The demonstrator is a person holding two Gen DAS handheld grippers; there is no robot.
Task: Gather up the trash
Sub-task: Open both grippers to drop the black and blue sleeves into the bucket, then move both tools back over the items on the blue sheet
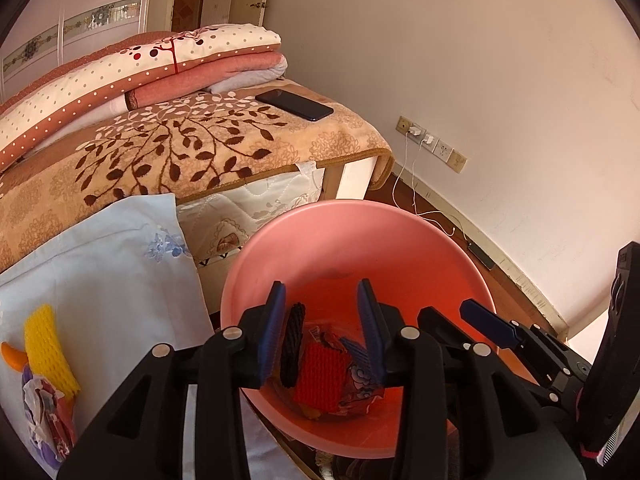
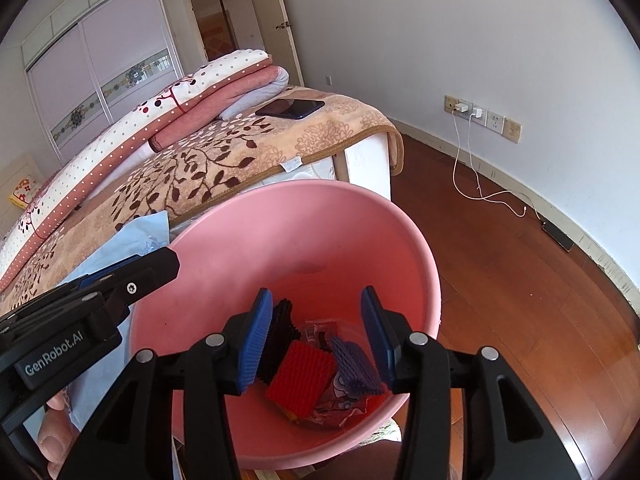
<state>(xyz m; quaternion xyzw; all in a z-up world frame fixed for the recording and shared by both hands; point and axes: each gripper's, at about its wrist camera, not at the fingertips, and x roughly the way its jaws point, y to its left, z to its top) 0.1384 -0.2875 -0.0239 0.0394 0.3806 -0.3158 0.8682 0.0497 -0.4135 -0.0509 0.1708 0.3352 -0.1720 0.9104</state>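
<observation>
Drop step: we hold both tools, left tool point(image 1: 322, 320) and right tool point(image 2: 316, 328), parted and empty over pink bin point(image 2: 224, 240); next, yellow foam net point(image 1: 48, 354) left of us

Ahead of you stands a bed point(image 2: 280, 148) under a leaf-patterned blanket point(image 1: 180, 148); beyond it, a wardrobe point(image 2: 100, 80) and open door point(image 2: 286, 24). Right: white wall point(image 2: 480, 40), sockets point(image 2: 482, 118), wooden floor point(image 2: 500, 280).
</observation>
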